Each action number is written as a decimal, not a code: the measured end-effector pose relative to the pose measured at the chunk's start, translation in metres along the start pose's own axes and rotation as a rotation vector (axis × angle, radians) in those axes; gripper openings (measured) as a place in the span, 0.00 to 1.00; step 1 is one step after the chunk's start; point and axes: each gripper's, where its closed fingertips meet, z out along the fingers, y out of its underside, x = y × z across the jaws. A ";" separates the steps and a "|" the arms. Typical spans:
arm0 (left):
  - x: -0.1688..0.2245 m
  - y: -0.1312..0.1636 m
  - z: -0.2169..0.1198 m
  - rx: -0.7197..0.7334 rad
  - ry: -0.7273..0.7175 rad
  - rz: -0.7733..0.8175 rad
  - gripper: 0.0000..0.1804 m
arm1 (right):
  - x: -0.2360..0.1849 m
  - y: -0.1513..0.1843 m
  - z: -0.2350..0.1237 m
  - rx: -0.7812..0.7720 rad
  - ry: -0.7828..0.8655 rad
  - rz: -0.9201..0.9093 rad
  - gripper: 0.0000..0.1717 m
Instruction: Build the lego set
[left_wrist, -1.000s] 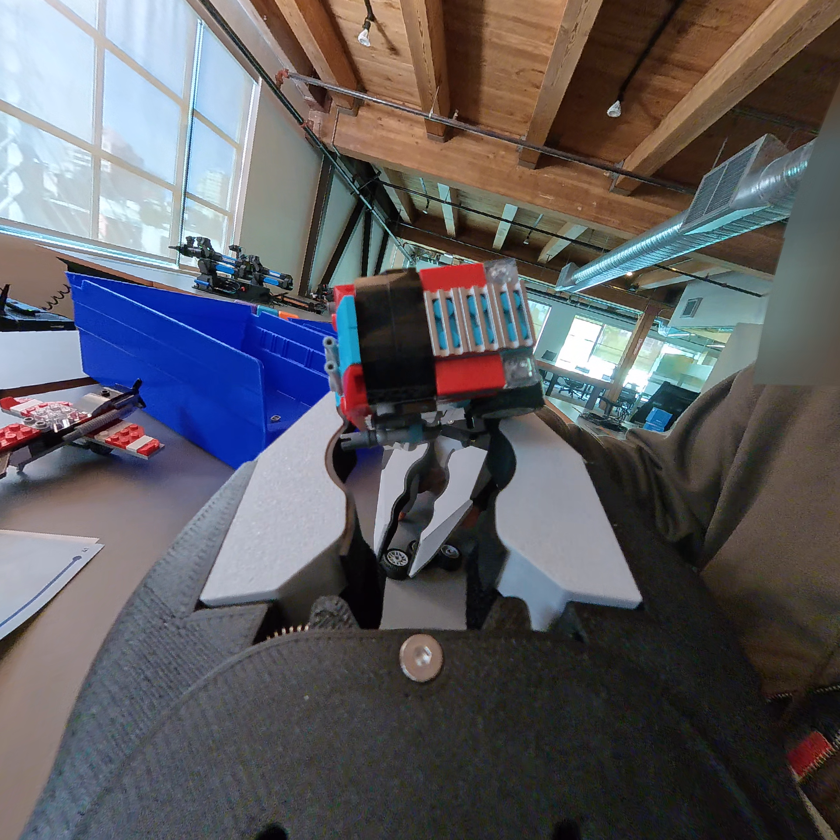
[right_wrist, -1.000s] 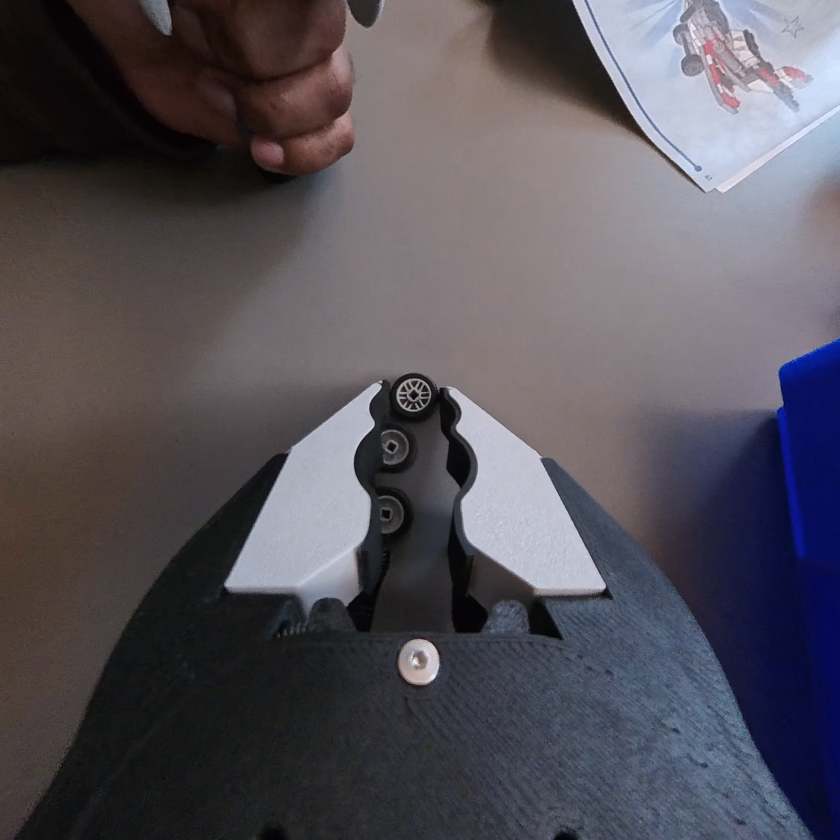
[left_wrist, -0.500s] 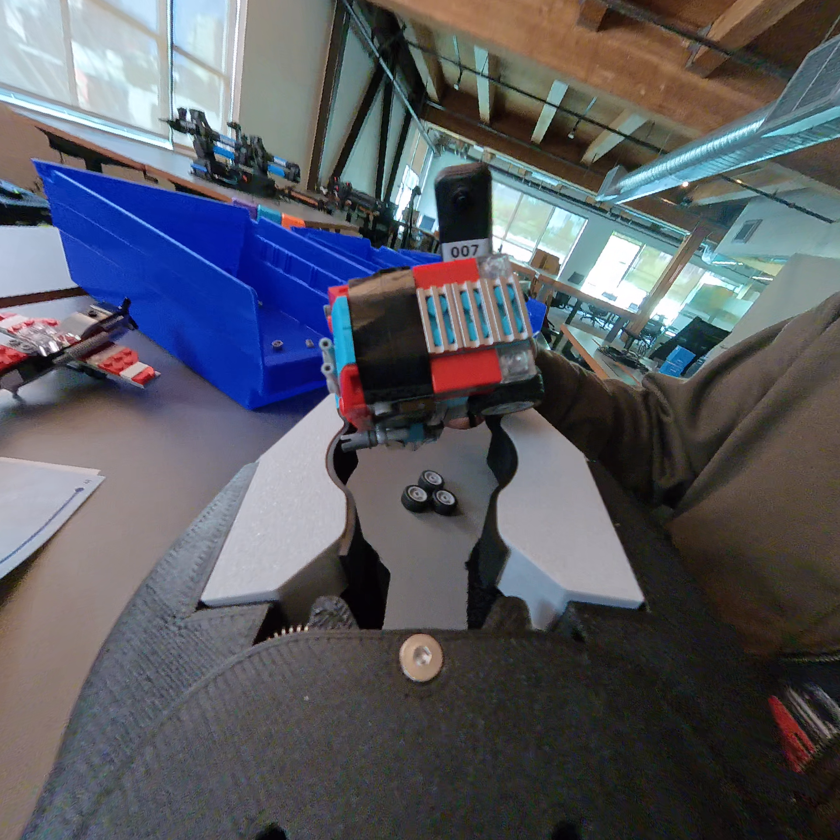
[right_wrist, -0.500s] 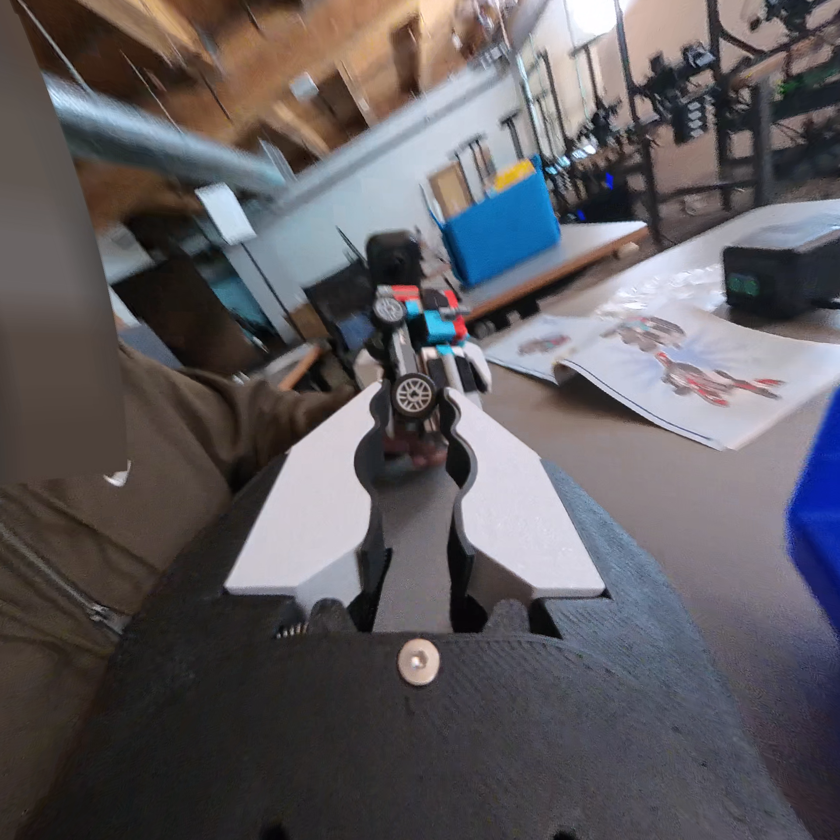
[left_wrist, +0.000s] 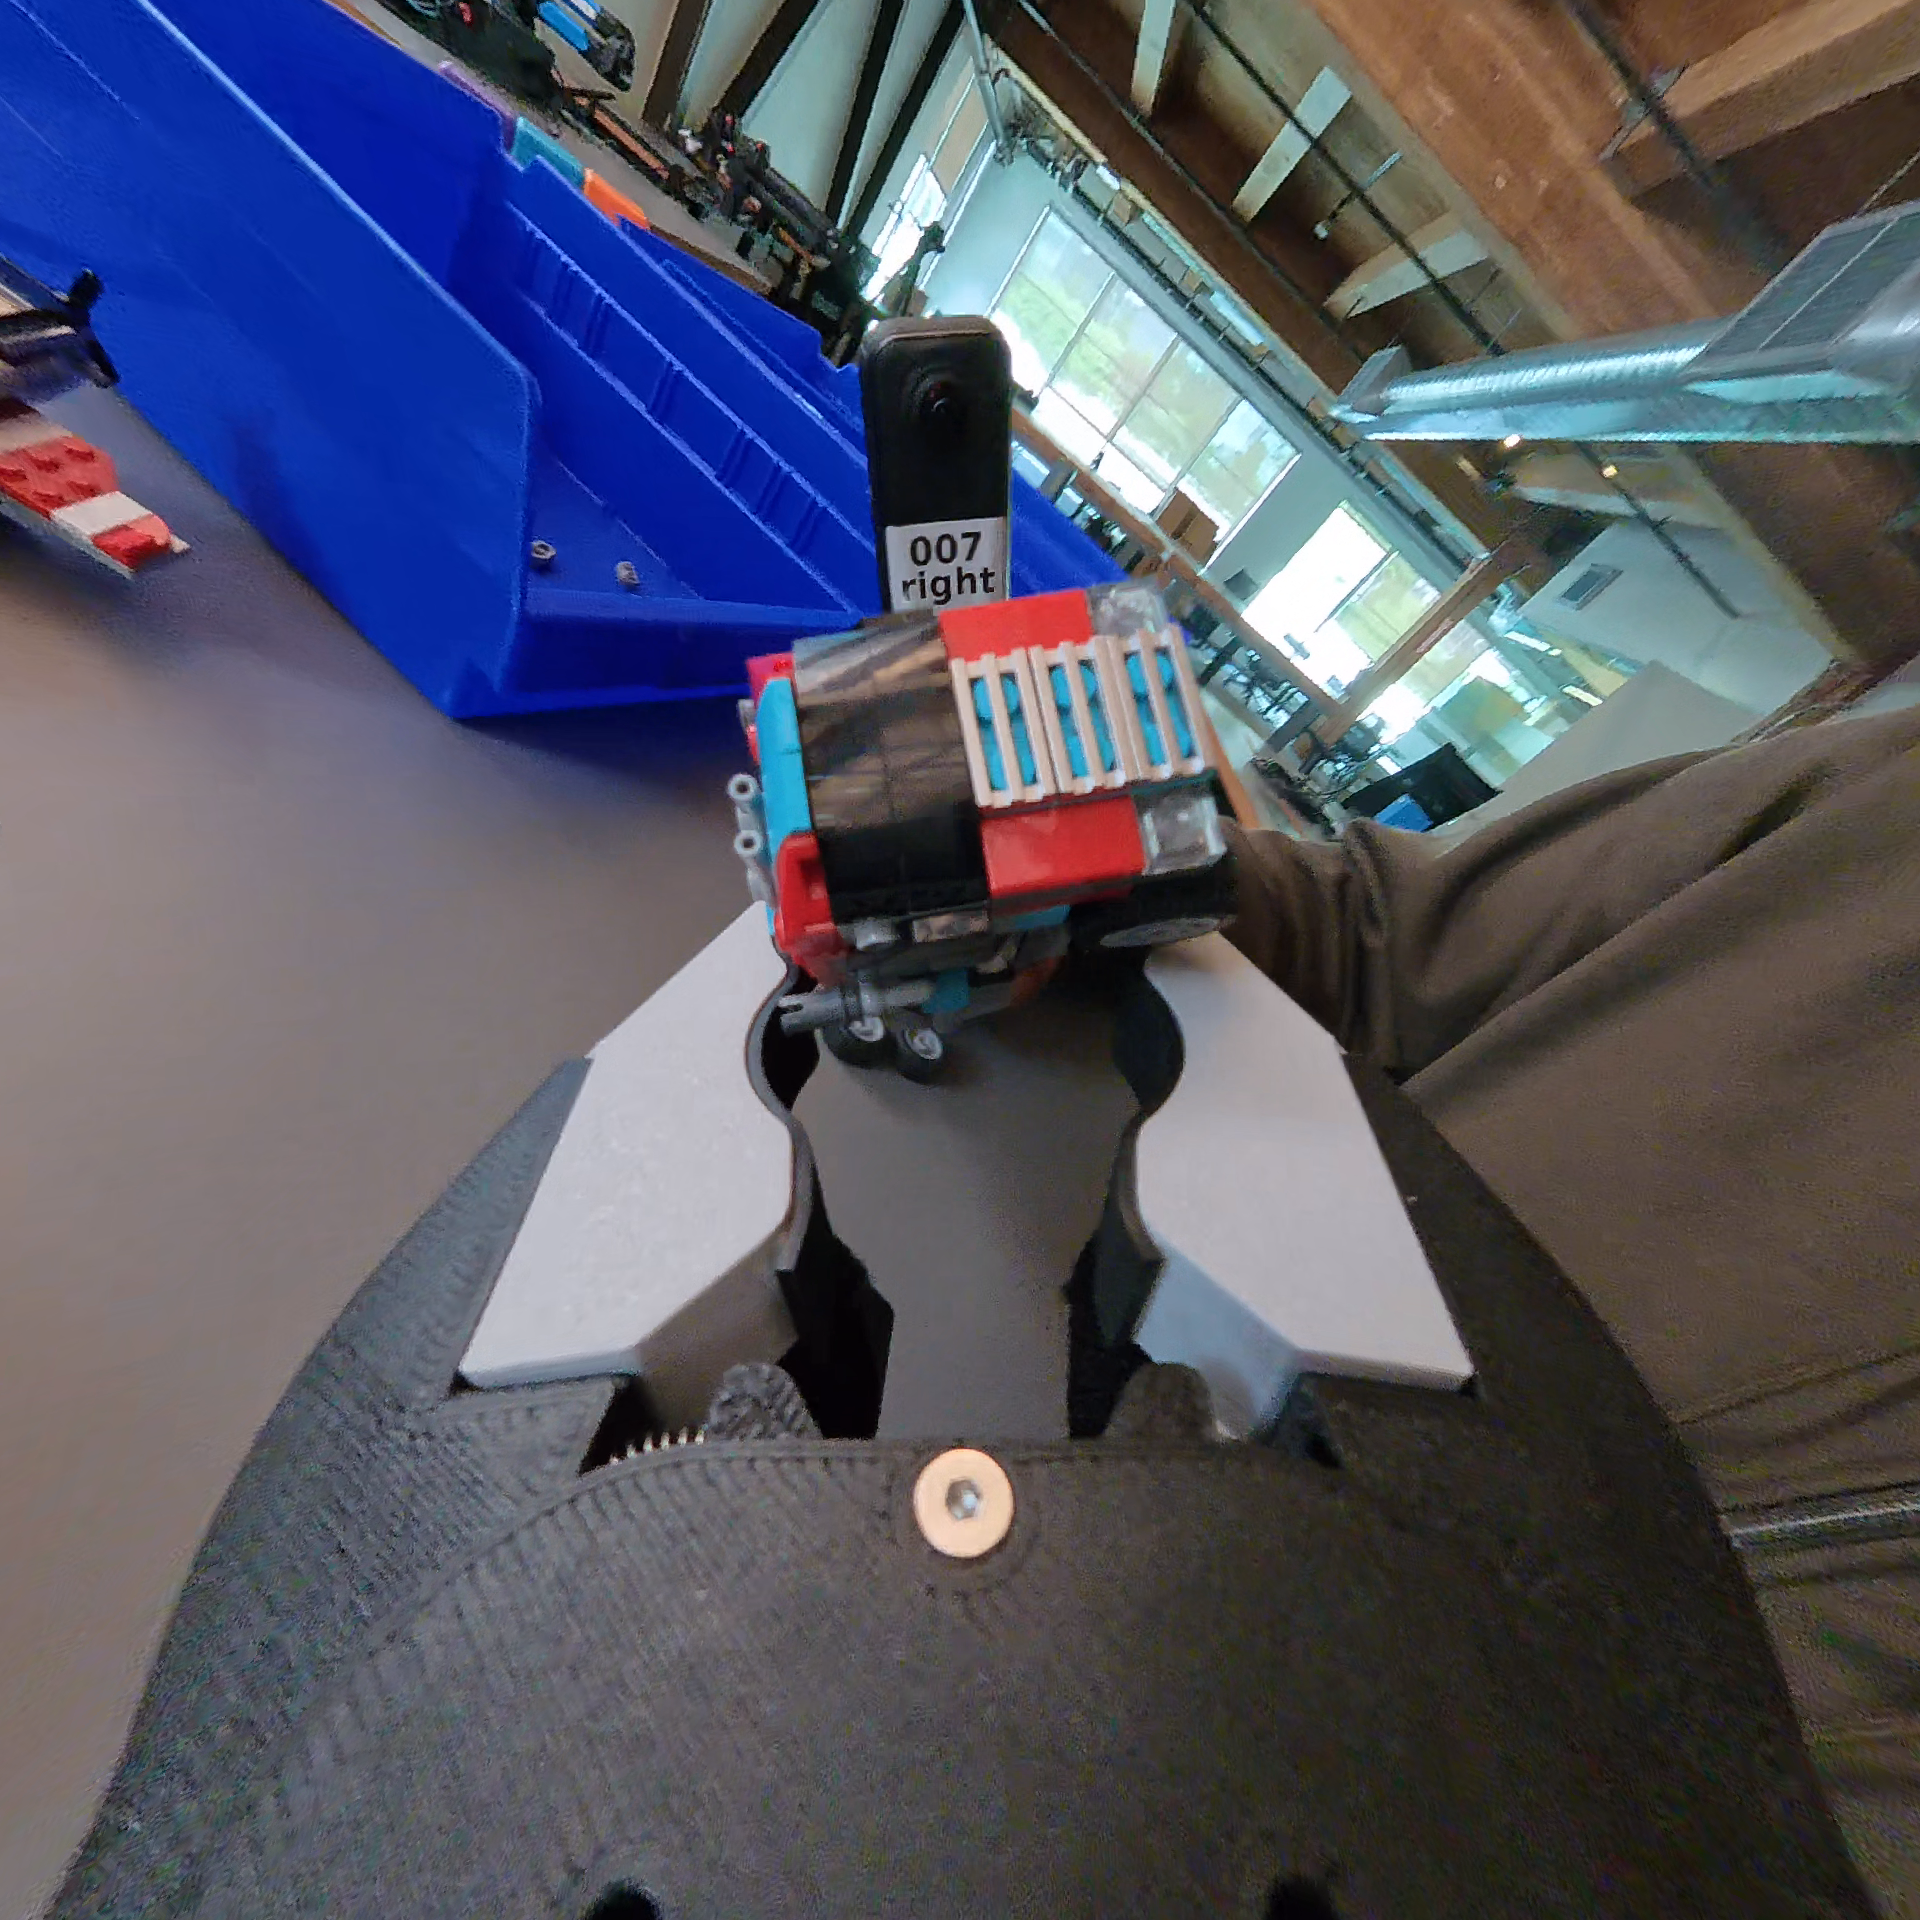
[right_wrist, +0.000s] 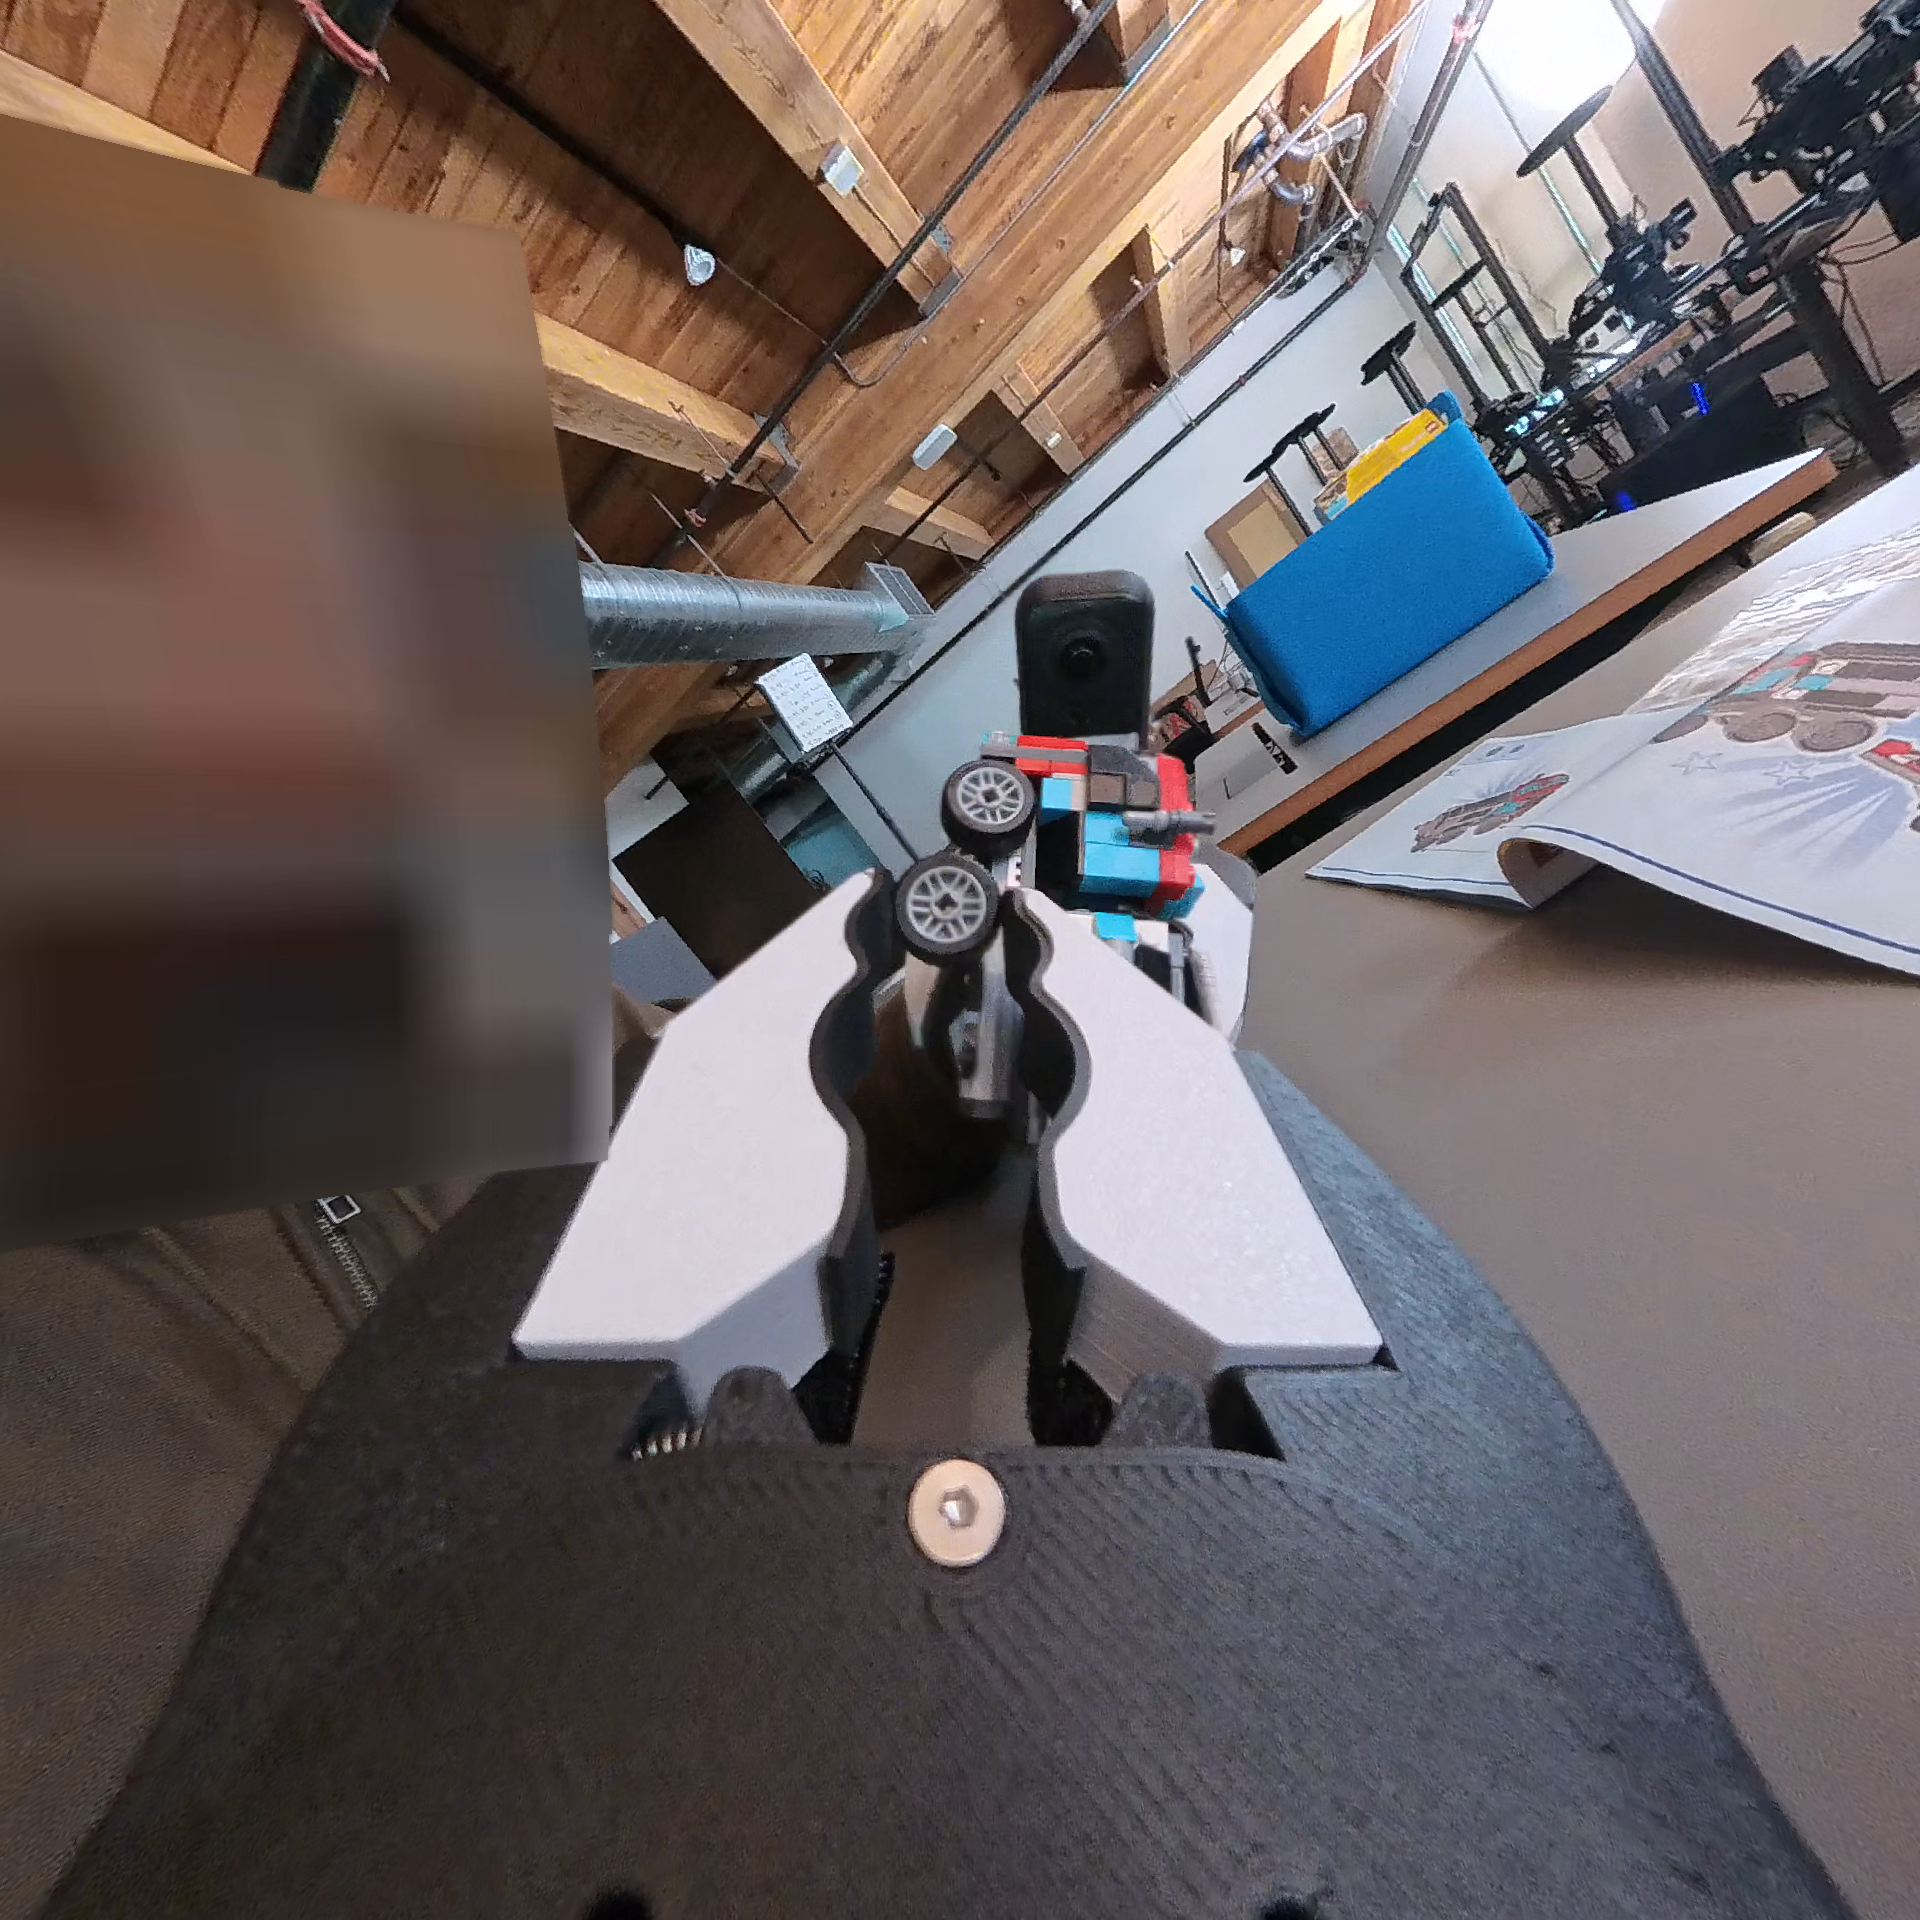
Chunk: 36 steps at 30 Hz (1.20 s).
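My left gripper (left_wrist: 971, 971) is shut on a toy brick truck (left_wrist: 977, 790) in red, black and teal, held above the grey table (left_wrist: 312, 935) with its grille towards the camera. Small loose wheels (left_wrist: 899, 1042) show just below it between my fingers. My right gripper (right_wrist: 945, 914) is shut on a small black wheel with a grey hub (right_wrist: 945, 906), held up against the underside of the truck (right_wrist: 1132, 831), right below a wheel mounted on it (right_wrist: 989, 805). The right gripper's camera (left_wrist: 940, 457) rises behind the truck, and the left gripper's camera (right_wrist: 1084, 665) shows in the right wrist view.
Blue plastic bins (left_wrist: 416, 416) stand on the table at the left, with a red and white brick plane (left_wrist: 73, 499) beside them. An open instruction booklet (right_wrist: 1714, 810) lies at the right. A person's olive sleeve (left_wrist: 1558, 987) is close on the right. About 4 centimetres separates my left fingertips from my right.
My right gripper rose from the table with the wheel still in its grasp and swung up to the truck. The left gripper tilted down a little, still holding the truck.
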 end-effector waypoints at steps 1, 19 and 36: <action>0.002 -0.001 0.000 0.006 0.017 -0.013 0.32 | 0.001 0.001 0.000 -0.005 0.006 -0.006 0.12; 0.009 0.005 0.006 0.003 0.080 -0.079 0.32 | 0.003 0.012 0.000 -0.097 0.068 -0.084 0.12; 0.009 0.009 0.006 -0.022 0.086 -0.089 0.31 | -0.003 0.015 0.001 -0.115 0.035 -0.077 0.12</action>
